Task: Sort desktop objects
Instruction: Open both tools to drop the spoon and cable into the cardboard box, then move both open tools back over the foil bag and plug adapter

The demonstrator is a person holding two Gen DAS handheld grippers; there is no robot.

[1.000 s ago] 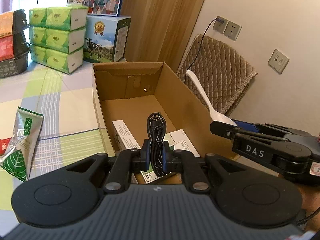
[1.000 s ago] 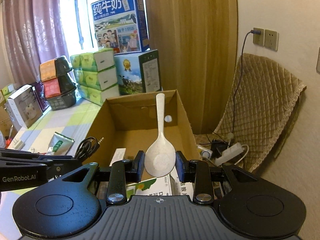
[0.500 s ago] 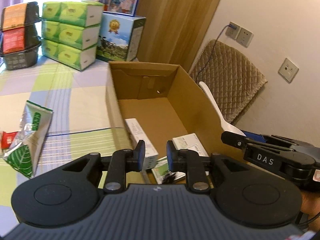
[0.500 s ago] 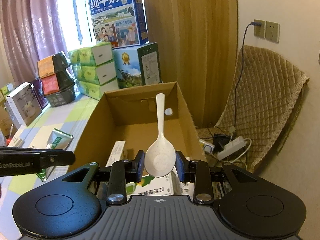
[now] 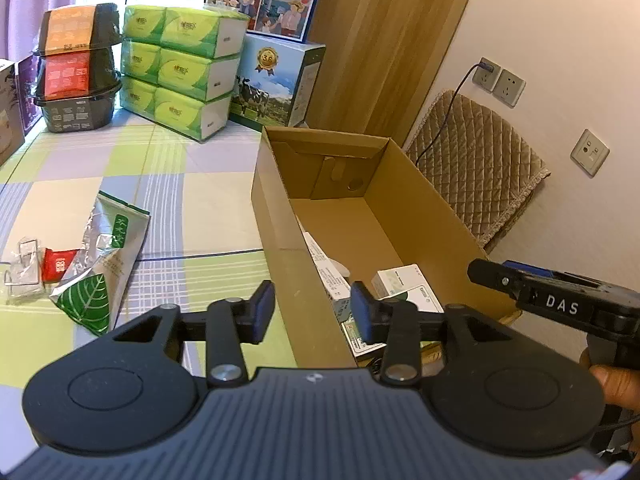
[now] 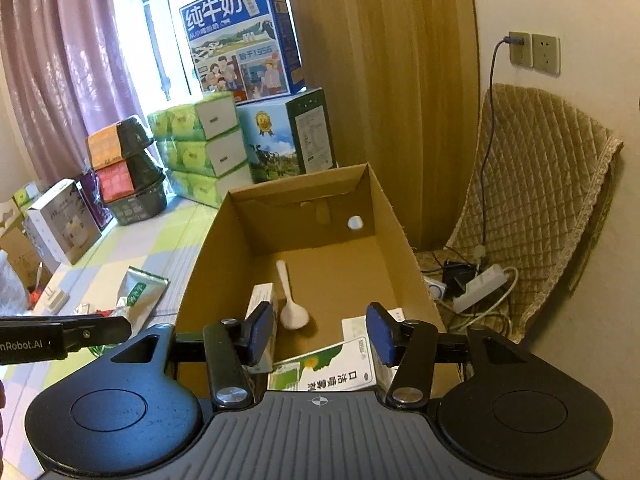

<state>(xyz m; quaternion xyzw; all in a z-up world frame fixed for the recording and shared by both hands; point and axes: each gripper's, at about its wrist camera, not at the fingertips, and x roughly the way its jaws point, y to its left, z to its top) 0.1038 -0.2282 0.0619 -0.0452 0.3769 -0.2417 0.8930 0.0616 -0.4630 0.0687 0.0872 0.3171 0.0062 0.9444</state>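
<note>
Both grippers, left [image 5: 312, 312] and right [image 6: 320, 332], hung released over your box [image 6: 400, 236]; next, fetch the packet [image 5: 104, 264] near the tabletop's left edge.

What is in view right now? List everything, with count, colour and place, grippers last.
cardboard box: one, brown, open, on the table's right side
spoon: one, white, lying on the box floor
small cartons: several, white and green, at the box's near end
foil pouch: one, silver and green, on the tablecloth left of the box
red packet: one, beside the pouch
tissue packs: stacked, green, at the table's back
milk cartons: two, blue and white, stacked by the window
bowl tubs: three, black with orange and red labels, stacked
chair cover: one, tan, quilted
power strip: one, white, on the chair seat
left gripper: open, empty
right gripper: open, empty
</note>
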